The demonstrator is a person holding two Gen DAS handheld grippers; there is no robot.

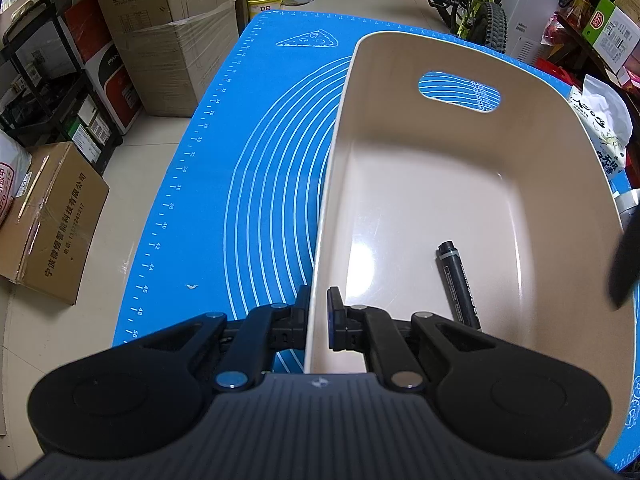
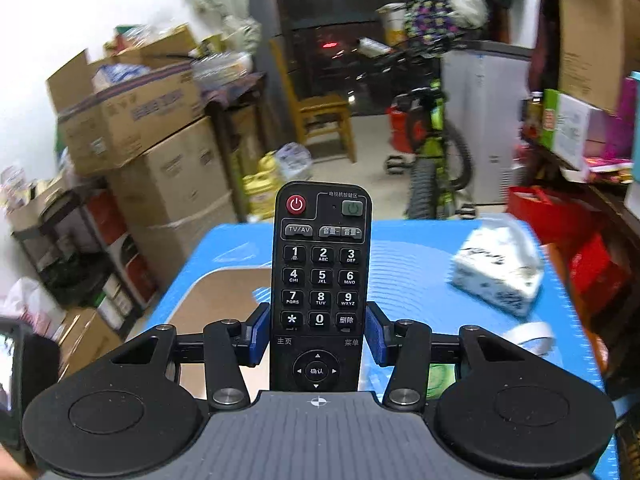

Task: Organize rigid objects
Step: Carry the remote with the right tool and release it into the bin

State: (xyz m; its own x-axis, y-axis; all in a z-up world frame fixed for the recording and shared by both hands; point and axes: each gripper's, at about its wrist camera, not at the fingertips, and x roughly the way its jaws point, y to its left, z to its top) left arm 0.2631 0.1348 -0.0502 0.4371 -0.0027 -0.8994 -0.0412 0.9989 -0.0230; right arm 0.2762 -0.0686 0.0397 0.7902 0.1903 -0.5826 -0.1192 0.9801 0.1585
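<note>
The left gripper [image 1: 319, 316] is pinching the near side wall of the cream plastic bin [image 1: 472, 60], one finger outside and one inside, squeezed tight on the thin wall. The bin is sitting on the blue baking mat [image 1: 192, 184], filling the right half of the left wrist view. To the left of the bin the mat is lying bare, out to its ruler edge. Past that edge, cardboard boxes [image 1: 52, 216] are standing on the floor.

Inside the bin, a black marker [image 1: 460, 284] is lying near the lower right part of the floor. The rest of the bin floor is showing shiny and bare.

The right gripper [image 2: 318, 334] is holding a black remote control [image 2: 320, 280] between its blue pads [image 2: 256, 334], which are pressing on both long sides. The jaws are standing partly open, just as wide as the remote. The remote is pointing up the middle of the frame, with a red power button at the top and white number keys below.

Only the right wrist view is showing the remote, a white tissue pack [image 2: 496, 272] at the right and a white tape roll [image 2: 536, 338] below it. Only the left wrist view is showing the marker.
</note>
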